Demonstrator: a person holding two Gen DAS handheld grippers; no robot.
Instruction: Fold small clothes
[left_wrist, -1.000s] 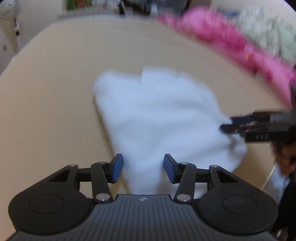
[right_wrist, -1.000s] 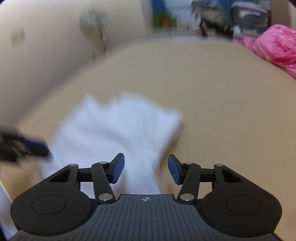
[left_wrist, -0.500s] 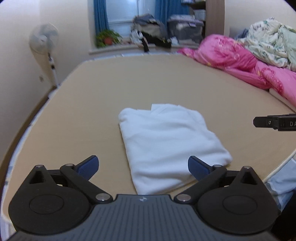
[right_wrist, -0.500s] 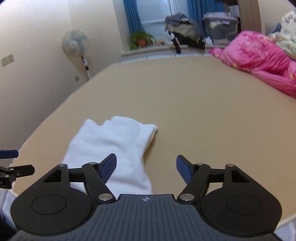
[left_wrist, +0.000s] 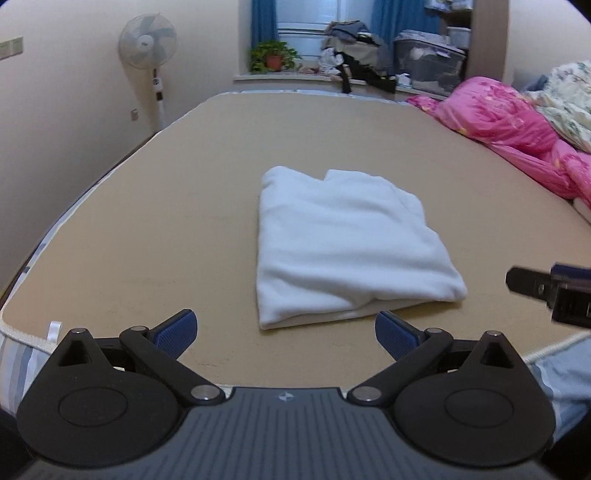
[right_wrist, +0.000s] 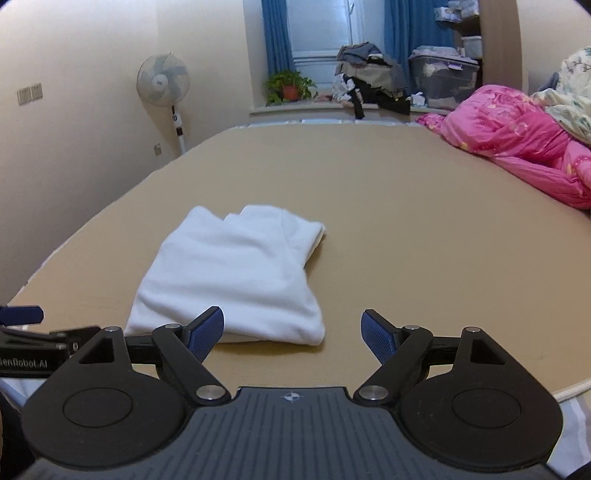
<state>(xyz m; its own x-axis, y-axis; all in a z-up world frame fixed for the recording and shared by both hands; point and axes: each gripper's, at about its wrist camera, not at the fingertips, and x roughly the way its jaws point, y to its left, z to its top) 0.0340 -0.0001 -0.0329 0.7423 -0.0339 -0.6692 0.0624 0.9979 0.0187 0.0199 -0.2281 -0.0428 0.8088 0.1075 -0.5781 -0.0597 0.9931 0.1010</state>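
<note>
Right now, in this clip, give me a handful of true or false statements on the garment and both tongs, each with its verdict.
1. The white garment lies folded on the tan bed surface. True.
2. The left tongs are shut on the garment. False: their fingers stand wide apart, short of the cloth's near edge.
3. The right tongs are open and hold nothing. True.
4. The pink quilt is draped over the garment. False: it is heaped at the far right of the bed, well apart from the garment.
5. A standing fan stands by the wall on the left. True.
6. The potted plant sits on the bed beside the garment. False: it stands on the window ledge beyond the bed.
</note>
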